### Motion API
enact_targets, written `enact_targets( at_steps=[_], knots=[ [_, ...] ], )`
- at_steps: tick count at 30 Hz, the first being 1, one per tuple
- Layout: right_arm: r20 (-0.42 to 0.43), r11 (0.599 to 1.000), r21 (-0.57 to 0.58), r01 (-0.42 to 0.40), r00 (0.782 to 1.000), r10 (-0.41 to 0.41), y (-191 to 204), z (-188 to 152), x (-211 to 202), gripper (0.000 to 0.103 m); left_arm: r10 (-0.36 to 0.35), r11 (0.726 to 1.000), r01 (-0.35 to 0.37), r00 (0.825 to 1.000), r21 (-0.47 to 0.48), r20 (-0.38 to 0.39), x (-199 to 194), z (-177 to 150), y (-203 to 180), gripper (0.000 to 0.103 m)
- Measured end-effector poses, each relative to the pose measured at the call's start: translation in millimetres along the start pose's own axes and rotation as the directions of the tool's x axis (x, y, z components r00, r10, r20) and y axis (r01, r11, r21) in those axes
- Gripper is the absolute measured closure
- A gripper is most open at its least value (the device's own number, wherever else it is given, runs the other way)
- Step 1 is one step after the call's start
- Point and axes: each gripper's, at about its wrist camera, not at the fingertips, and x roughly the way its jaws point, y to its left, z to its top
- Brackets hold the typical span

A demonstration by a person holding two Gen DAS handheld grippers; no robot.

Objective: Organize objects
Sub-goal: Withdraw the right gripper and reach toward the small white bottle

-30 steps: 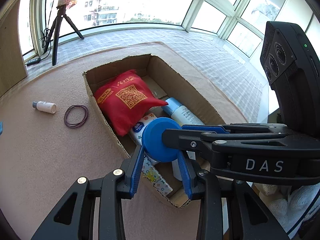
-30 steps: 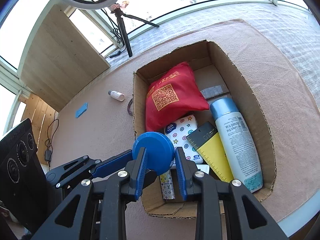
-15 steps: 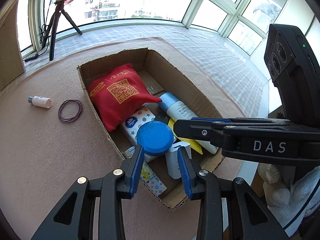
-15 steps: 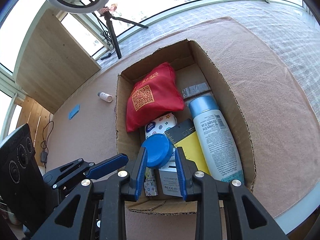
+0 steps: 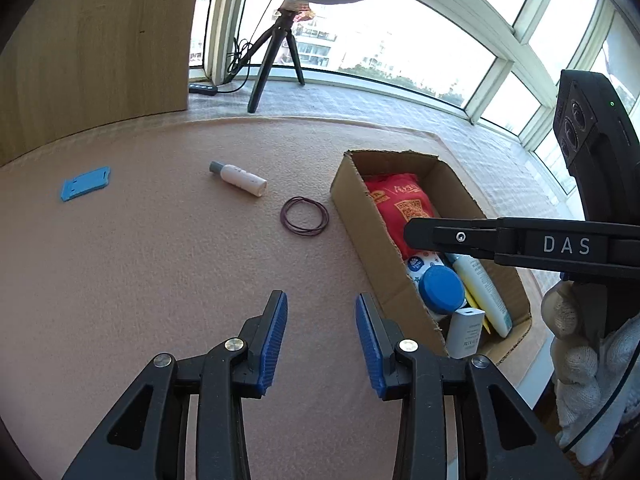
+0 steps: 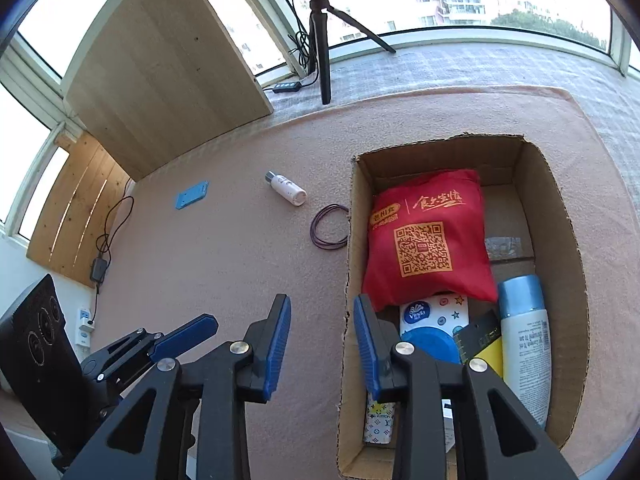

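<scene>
Left wrist view: left gripper (image 5: 321,338) is spread apart, nothing btwn its pads, hovering over the mat. Small white bottle (image 5: 238,173) lies at approx. 11 o'clock, well apart; long axis runs 10-to-4 o'clock, cap toward 10. Purple bands (image 5: 305,221) sit at 12, just beside the cardboard box (image 5: 362,216).

Right wrist view: right gripper (image 6: 322,346) is also spread, empty, straddling the box's left wall. Bottle (image 6: 286,188) lies at 11. Judgement: left gripper is nearer.

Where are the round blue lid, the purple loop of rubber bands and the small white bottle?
Round blue lid (image 5: 443,289), left wrist view, top face.
Purple rubber bands (image 5: 285,219), left wrist view, left strand.
Small white bottle (image 5: 242,175), left wrist view, body.
</scene>
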Motion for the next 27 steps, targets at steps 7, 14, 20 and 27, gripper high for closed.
enact_targets(
  at_steps=[7,14,20,27],
  knots=[
    [-0.053,0.993,-0.108,-0.047,0.998,0.041,50,24,36,0.067,0.096,0.987,-0.091,0.995,-0.135,0.034,-21,-10,66,0.047],
    [-0.054,0.991,-0.127,-0.045,0.998,0.038,68,52,60,0.067,0.135,0.971,-0.126,0.990,-0.201,0.028,-31,-15,110,0.047],
    [-0.055,0.992,-0.129,0.000,0.998,-0.007,65,79,77,0.067,0.170,0.965,-0.162,0.985,-0.206,0.020,-46,-14,139,0.047],
    [-0.064,0.994,-0.077,0.075,0.995,-0.080,37,109,94,0.067,0.196,0.944,-0.183,0.981,-0.275,0.017,-59,-6,193,0.047]
  ],
)
